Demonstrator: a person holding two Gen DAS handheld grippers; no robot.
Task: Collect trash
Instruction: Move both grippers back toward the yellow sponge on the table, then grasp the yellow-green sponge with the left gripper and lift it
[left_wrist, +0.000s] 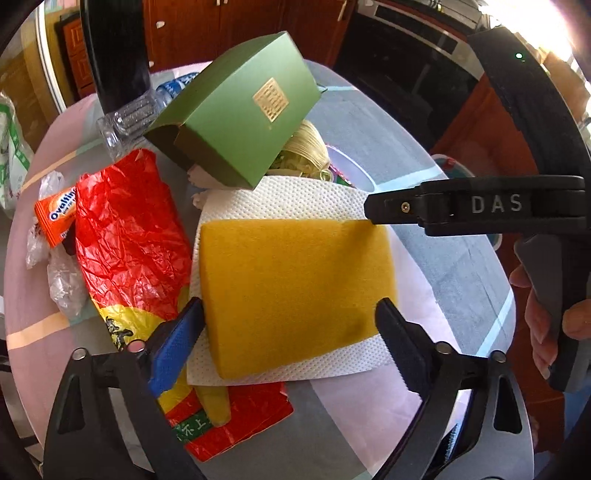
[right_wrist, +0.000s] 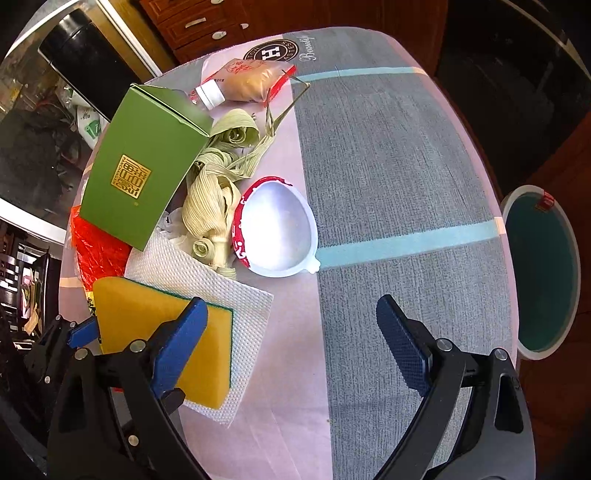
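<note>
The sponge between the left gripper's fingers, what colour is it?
Yellow sponge, with a thin green layer underneath, seen best in the right wrist view.

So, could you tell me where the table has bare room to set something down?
The grey striped cloth lies bare right of the white bowl, out to the table edge by the bin. The left side is crowded: green box, dried leaves, sponge on paper towel, red bag.
</note>
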